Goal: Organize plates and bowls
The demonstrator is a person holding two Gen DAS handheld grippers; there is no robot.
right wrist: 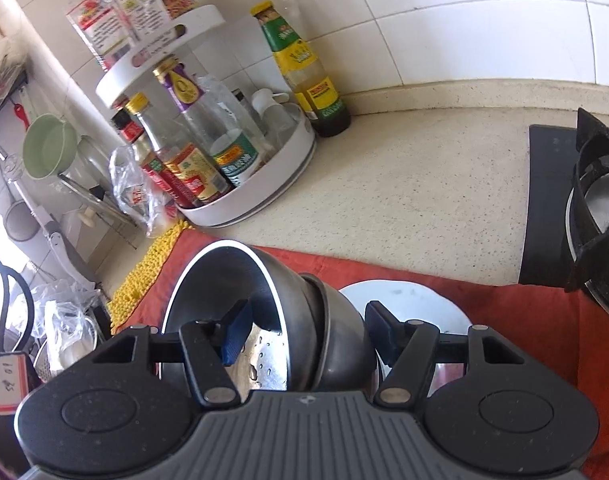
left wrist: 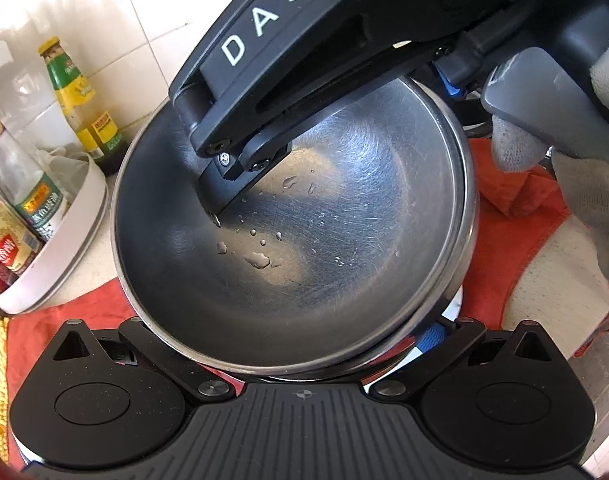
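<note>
Right tongs (right wrist: 304, 330) straddled, unclamped, the nested round steel bowls' (right wrist: 232, 280) wall; left tongs (left wrist: 288, 344) unclear; stacking seemed unfinished.

A home kitchen. White wall tiles (right wrist: 444, 20) back a speckled beige countertop (right wrist: 404, 184). At upper left of the right wrist view, a two-tier white condiment turntable (right wrist: 264, 184) carries sauce bottles (right wrist: 184, 160). A black gas stove burner (right wrist: 596, 208) sits at right edge; a red cloth (right wrist: 504, 292) covers the counter below.
</note>
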